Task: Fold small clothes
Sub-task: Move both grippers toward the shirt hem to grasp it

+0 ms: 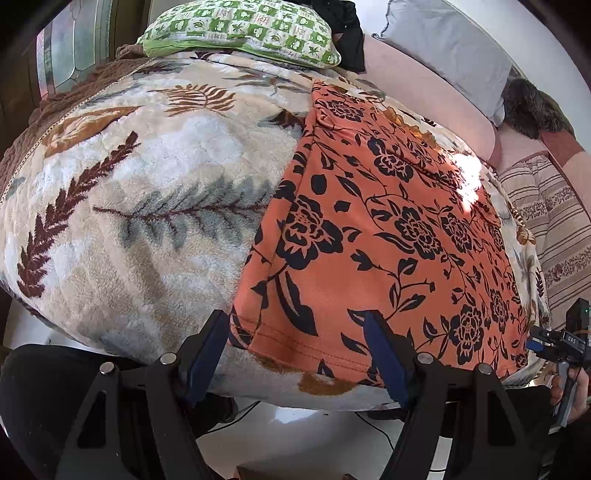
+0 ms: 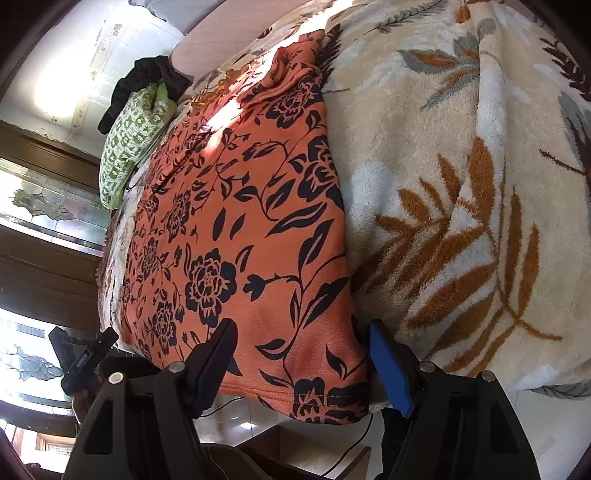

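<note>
An orange garment with a black flower print (image 1: 373,229) lies spread flat on a plush leaf-patterned blanket (image 1: 140,192). Its hem hangs at the near edge of the bed. My left gripper (image 1: 295,325) is open, its fingers straddling the garment's near left hem corner. My right gripper (image 2: 301,332) is open, its fingers straddling the near right hem corner of the garment (image 2: 240,229). The right gripper also shows at the right edge of the left wrist view (image 1: 561,343). The left gripper shows at the left of the right wrist view (image 2: 81,354).
A green-and-white pillow (image 1: 240,33) and a dark cloth (image 1: 343,33) lie at the far end. A grey pillow (image 1: 450,48) and a striped cushion (image 1: 546,229) lie to the right. White floor with cables (image 1: 295,432) is below the bed edge.
</note>
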Action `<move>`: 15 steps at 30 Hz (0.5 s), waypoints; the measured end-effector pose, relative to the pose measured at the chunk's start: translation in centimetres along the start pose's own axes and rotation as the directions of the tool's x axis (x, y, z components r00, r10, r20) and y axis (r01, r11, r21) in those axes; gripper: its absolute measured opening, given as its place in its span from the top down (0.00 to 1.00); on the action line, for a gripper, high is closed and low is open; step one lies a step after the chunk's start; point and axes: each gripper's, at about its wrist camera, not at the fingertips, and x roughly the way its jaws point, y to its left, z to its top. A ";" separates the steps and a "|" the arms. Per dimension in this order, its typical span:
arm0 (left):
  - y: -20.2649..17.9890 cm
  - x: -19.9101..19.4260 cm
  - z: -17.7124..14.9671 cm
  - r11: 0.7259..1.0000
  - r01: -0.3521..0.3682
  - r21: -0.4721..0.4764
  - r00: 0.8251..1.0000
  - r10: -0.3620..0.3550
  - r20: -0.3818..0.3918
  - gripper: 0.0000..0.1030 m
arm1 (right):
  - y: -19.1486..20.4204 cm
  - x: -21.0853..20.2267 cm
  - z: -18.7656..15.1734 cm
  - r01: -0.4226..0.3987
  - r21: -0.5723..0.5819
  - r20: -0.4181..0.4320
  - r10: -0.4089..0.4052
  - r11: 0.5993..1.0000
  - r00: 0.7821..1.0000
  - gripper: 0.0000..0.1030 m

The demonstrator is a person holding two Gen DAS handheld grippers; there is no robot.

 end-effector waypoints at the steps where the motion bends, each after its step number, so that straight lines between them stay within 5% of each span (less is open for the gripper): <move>1: 0.0 0.0 -0.1 1.000 -0.001 0.002 1.000 0.001 -0.003 0.26 | -0.1 0.0 -0.1 0.000 0.003 0.000 0.000 1.000 1.000 0.28; 7: 0.2 0.8 -0.2 1.000 -0.006 0.003 1.000 0.006 -0.021 0.26 | -0.4 -0.1 -0.4 0.008 -0.002 -0.013 -0.008 1.000 1.000 0.28; 15: 0.6 2.6 -0.1 0.999 -0.040 0.014 0.996 0.041 -0.078 0.33 | -0.7 0.1 -0.8 0.012 0.006 -0.047 -0.012 1.000 0.999 0.42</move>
